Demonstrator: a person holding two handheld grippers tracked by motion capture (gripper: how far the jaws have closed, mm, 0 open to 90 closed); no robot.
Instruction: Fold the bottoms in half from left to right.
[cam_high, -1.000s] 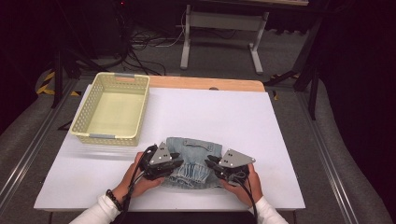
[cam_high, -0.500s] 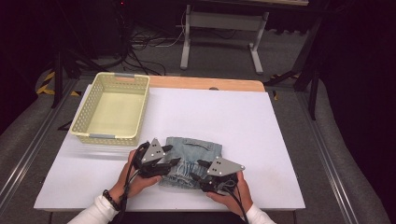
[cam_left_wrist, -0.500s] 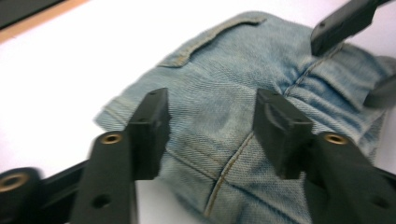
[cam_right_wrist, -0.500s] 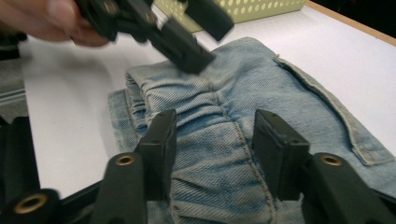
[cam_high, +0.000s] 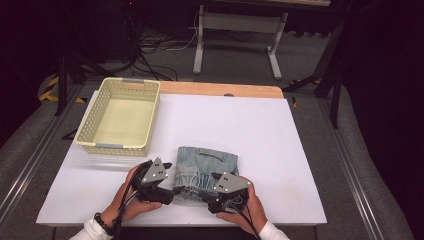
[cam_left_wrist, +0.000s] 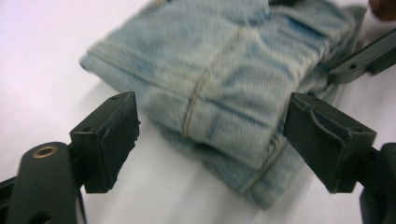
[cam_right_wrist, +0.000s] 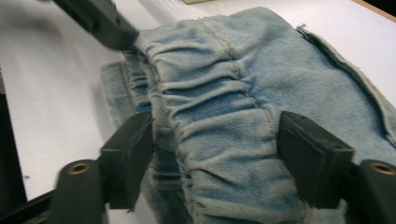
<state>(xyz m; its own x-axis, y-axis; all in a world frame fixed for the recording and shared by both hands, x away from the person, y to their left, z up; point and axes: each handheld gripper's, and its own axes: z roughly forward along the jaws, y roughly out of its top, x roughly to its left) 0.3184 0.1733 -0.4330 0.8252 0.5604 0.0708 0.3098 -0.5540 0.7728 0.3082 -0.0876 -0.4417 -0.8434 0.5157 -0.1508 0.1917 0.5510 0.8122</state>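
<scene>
While both grippers' fingers spread, folded jeans (cam_high: 207, 167) rest on white table (cam_high: 280, 150).

folded jeans (cam_high: 207, 165) lie on the table (cam_high: 280, 150), with the basket (cam_high: 121, 115) behind-left.

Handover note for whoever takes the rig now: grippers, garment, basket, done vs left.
Left gripper: jaws have just been opening, now wide; folded denim garment lies between them, pads off it.
Right gripper: the same, just opened, its jaws either side of the gathered waistband, not pressing.
Garment: folded, flat on the white table, at its near edge.
Basket: nothing in it, far left of the garment.
Done: fold looks finished and released.
Left: probably moving the garment into the basket.
</scene>
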